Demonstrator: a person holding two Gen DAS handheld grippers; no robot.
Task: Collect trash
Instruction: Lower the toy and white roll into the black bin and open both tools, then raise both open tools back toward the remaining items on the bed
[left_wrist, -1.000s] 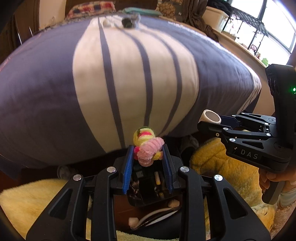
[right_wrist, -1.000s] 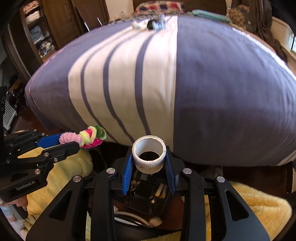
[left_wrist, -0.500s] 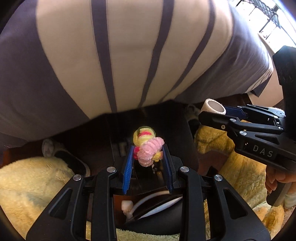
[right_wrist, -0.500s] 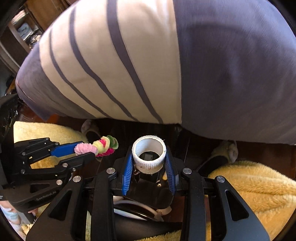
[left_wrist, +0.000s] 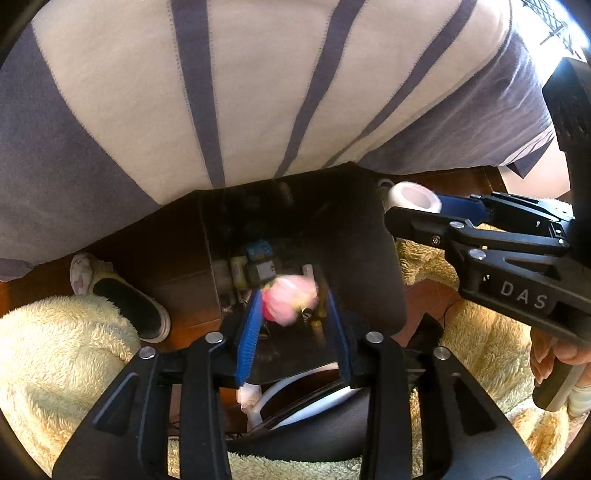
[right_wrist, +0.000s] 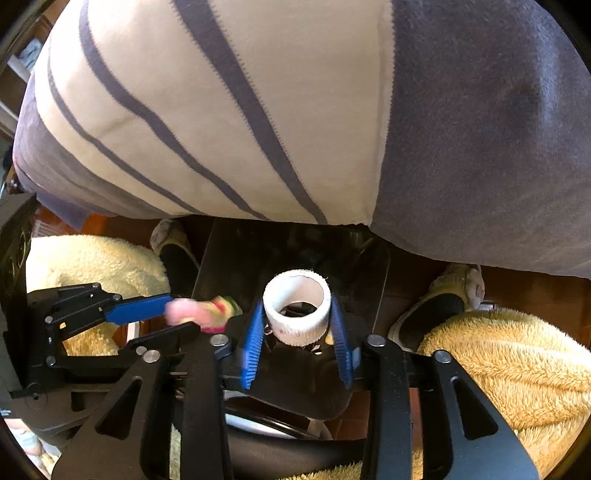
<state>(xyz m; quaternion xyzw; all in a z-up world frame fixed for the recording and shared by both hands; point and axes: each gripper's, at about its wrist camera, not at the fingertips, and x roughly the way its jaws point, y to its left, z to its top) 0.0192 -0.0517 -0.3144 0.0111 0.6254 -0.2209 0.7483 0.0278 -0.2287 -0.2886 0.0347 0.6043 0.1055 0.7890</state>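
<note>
Between the parted jaws of the left gripper (left_wrist: 291, 314), a fuzzy pink-and-yellow pipe-cleaner bundle (left_wrist: 290, 301) is seen blurred; whether it is gripped cannot be told. A white tape roll (right_wrist: 297, 308) is held in the right gripper (right_wrist: 297, 332). Both are poised over the dark open bin (left_wrist: 369, 236), where earlier scraps lie. Release is best made squarely above the opening, inside its rim. Beyond, room is limited by the overhanging striped grey-and-cream bedcover (left_wrist: 258, 92).
</note>
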